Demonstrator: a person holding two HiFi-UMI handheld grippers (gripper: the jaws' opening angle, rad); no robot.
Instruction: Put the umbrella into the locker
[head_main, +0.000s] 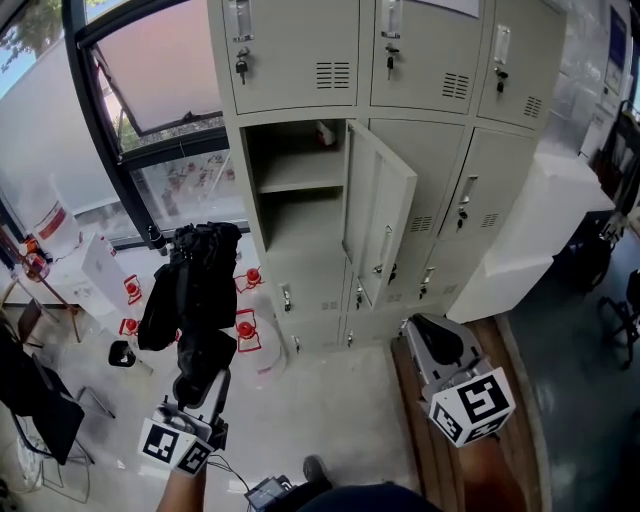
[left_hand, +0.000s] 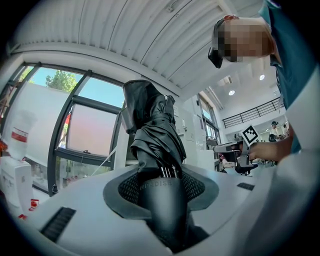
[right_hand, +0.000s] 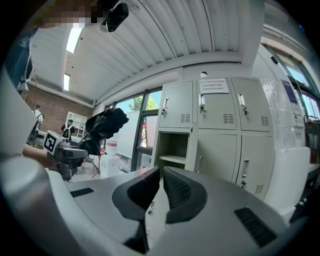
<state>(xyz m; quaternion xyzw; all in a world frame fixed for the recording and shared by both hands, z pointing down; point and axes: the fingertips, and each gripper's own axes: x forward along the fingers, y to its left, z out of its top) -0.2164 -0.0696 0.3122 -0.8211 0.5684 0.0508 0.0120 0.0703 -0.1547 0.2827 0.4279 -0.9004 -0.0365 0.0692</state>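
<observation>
My left gripper is shut on the handle of a black folded umbrella, which stands upright above the jaws, left of the lockers. In the left gripper view the handle is pinched between the pads and the bunched canopy rises above. The open locker has a shelf inside, and its door swings out to the right. My right gripper hangs low at the right, shut and empty. In the right gripper view its jaws point at the open locker, with the umbrella off to the left.
A white block leans against the lockers at the right. Small red items lie on the floor by the window. A wooden board lies under my right gripper. A dark chair stands at the far left.
</observation>
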